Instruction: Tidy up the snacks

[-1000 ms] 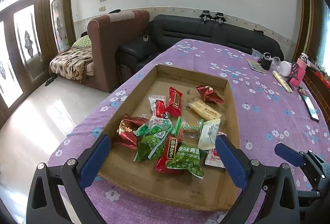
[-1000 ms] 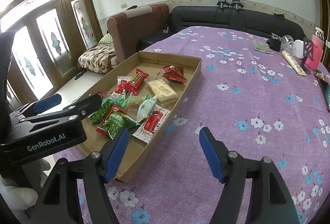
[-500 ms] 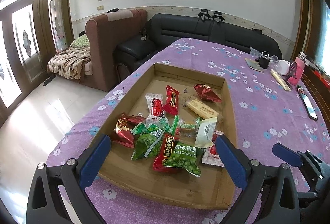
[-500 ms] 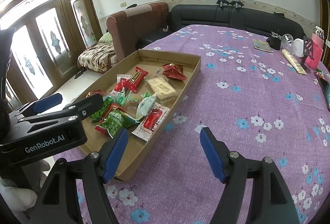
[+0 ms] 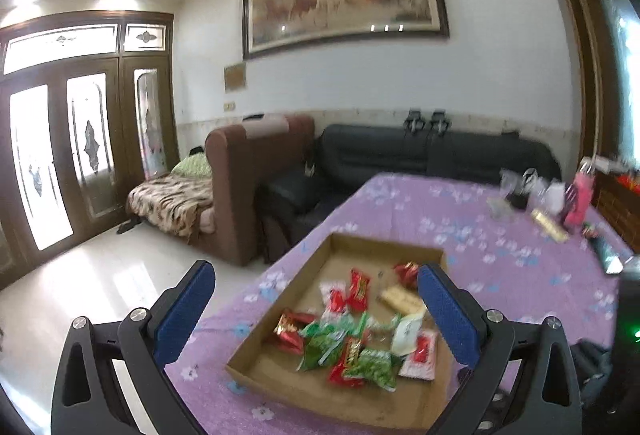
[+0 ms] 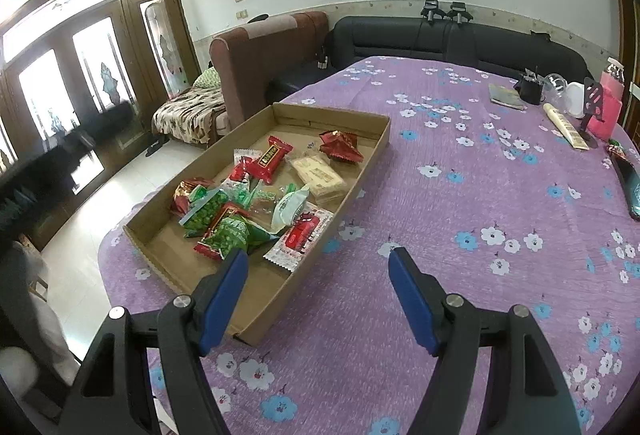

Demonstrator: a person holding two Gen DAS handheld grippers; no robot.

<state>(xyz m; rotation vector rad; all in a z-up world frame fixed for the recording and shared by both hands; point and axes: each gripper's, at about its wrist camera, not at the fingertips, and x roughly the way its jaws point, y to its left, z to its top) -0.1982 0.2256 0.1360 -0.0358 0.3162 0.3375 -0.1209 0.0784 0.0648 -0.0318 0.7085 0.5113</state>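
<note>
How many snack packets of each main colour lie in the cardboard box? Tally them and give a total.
Red packets: 4
Green packets: 4
White packets: 3
Beige packet: 1
Total: 12, though overlaps may hide more.

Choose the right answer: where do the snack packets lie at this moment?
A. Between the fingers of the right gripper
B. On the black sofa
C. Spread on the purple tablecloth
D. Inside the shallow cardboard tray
D. The snack packets all lie inside the cardboard tray, which sits on the purple tablecloth; the right gripper is open and holds nothing.
</note>
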